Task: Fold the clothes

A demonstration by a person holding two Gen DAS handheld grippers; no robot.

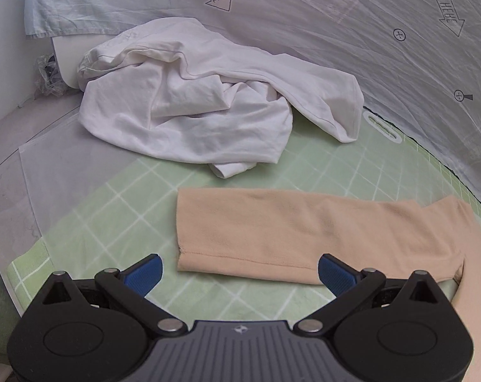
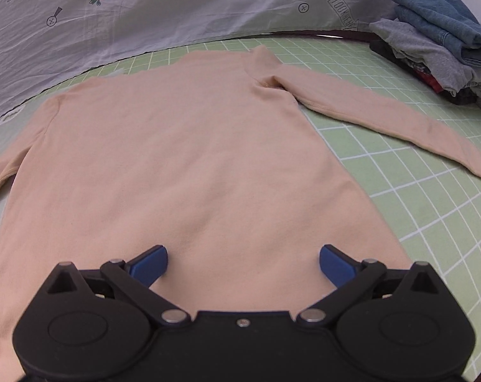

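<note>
A peach long-sleeved top [image 2: 183, 159] lies flat on the green grid mat [image 2: 415, 191], collar at the far side and one sleeve [image 2: 399, 124] stretched out to the right. Its other sleeve [image 1: 272, 226] shows in the left wrist view, lying across the mat. My left gripper [image 1: 240, 270] is open just in front of that sleeve's cuff edge, holding nothing. Over the top's lower body my right gripper [image 2: 243, 262] hovers open and empty.
A crumpled white garment [image 1: 192, 105] sits on the mat beyond the peach sleeve. A stack of folded clothes [image 2: 431, 51], denim on top, stands at the far right. A printed pale sheet [image 2: 145, 9] backs the mat. Crinkled plastic [image 1: 48, 73] lies at the far left.
</note>
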